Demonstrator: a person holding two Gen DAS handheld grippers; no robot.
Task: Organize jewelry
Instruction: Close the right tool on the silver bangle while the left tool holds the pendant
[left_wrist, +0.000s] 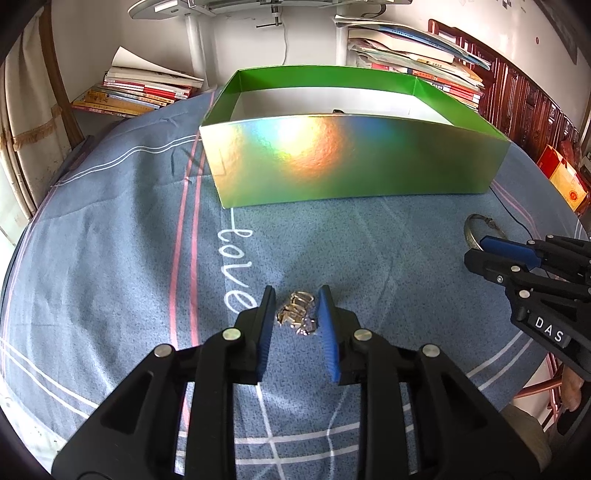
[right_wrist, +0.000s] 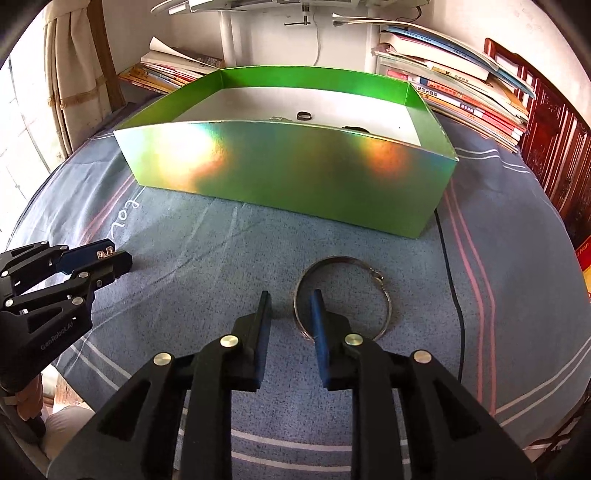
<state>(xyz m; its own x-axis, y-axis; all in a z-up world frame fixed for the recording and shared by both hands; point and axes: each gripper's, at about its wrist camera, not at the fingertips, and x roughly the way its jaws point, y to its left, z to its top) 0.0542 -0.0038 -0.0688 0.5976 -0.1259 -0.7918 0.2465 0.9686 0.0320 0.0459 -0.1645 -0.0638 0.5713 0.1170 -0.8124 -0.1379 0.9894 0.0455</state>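
Far left there's a stack of books (left_wrist: 140, 90) on a ledge behind the table, and the blue cloth (left_wrist: 110, 258) with pink and white stripes covers the whole tabletop.

The left gripper (left_wrist: 295, 314) points down at the cloth with a small heap of silvery jewelry (left_wrist: 297, 314) sitting between its blue pads. There's a sliver of gap on both sides in the left wrist view, so the jaws look slightly apart around the heap rather than squeezing it. In the right wrist view some shiny bits show right at that gripper's tips, but it's hard to call contact from there.

Past it, in the middle, stands the open green box (left_wrist: 351, 162), shiny holographic outside, white floor. A dark ring (right_wrist: 304, 116) and a couple of other small pieces lie inside near the front wall.

Further right, the silver bangle (right_wrist: 343, 295) lies flat on the cloth just in front of the box. The right gripper (right_wrist: 290, 317) is narrowly parted and straddles the bangle's left rim, one finger inside the hoop, one outside, not visibly pinching it. A black cable (right_wrist: 452, 295) runs along the cloth beside it, with more books (right_wrist: 461, 85) stacked at the back right.
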